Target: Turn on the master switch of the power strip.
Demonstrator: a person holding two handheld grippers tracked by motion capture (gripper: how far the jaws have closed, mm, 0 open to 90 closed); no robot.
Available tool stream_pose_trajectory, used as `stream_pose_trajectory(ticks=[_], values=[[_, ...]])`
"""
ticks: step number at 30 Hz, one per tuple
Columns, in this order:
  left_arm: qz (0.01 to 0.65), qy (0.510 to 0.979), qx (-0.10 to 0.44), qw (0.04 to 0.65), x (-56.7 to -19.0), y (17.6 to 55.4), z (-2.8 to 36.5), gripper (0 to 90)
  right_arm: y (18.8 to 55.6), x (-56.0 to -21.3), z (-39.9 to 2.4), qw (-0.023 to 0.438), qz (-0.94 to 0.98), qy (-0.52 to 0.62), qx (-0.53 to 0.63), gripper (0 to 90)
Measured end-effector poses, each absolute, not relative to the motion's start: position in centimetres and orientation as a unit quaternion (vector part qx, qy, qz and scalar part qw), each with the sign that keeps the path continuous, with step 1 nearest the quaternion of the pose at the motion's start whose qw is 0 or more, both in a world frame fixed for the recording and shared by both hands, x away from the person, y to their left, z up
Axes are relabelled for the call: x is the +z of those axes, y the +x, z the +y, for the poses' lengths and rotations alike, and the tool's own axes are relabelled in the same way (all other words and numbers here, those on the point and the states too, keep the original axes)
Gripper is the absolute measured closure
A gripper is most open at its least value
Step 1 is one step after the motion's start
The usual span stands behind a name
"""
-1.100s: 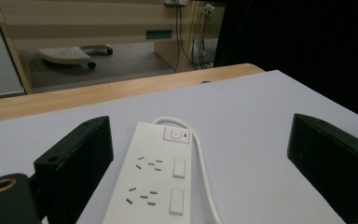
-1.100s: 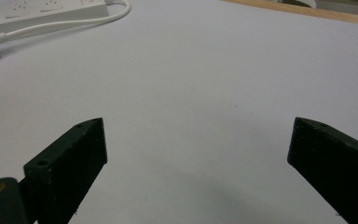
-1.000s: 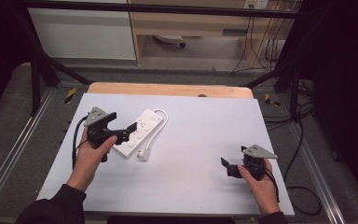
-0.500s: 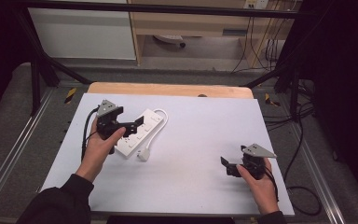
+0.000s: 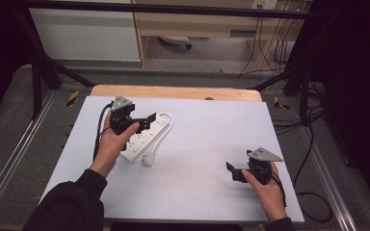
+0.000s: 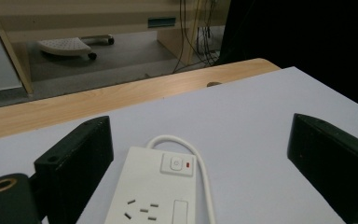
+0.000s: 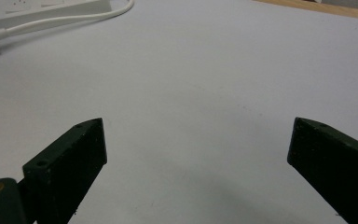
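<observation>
A white plastic power strip (image 5: 147, 137) with a looped white cord lies on the pale grey tabletop (image 5: 207, 130), in its left half toward the far edge, slanted with its switch end pointing to the far right. In the high view the person's left hand (image 5: 113, 144) and the black left gripper (image 5: 142, 121) cover much of the strip's near-left portion, so its full length cannot be made out. In the left gripper view the jaws stand wide apart on either side of the strip's switch end, not touching it; the strip's near part is cut off by the bottom of that view. The black right gripper (image 5: 236, 172) sits near the tabletop's near right corner, held low over the bare surface, jaws spread wide with nothing between them. In the right gripper view the strip is only a cropped sliver at the upper left.
</observation>
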State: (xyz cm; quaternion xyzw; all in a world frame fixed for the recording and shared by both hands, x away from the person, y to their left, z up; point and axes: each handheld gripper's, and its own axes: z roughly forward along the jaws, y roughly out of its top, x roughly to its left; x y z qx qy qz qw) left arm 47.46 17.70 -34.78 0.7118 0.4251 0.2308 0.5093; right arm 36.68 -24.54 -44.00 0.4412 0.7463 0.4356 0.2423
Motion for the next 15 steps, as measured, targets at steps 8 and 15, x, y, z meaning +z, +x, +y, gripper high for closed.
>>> stream_pose_trajectory(ticks=[8, 15], values=[[0.426, 0.714, 0.241, 0.501, -34.8, 49.3, 17.1, 8.2, 36.7, -43.9, -24.5, 0.247, 0.743, 0.440, 0.440, 5.2], [0.425, 0.720, 0.252, 0.487, -35.5, 50.6, 16.5, 10.0, 36.7, -43.8, -24.5, 0.246, 0.742, 0.440, 0.443, 5.5]])
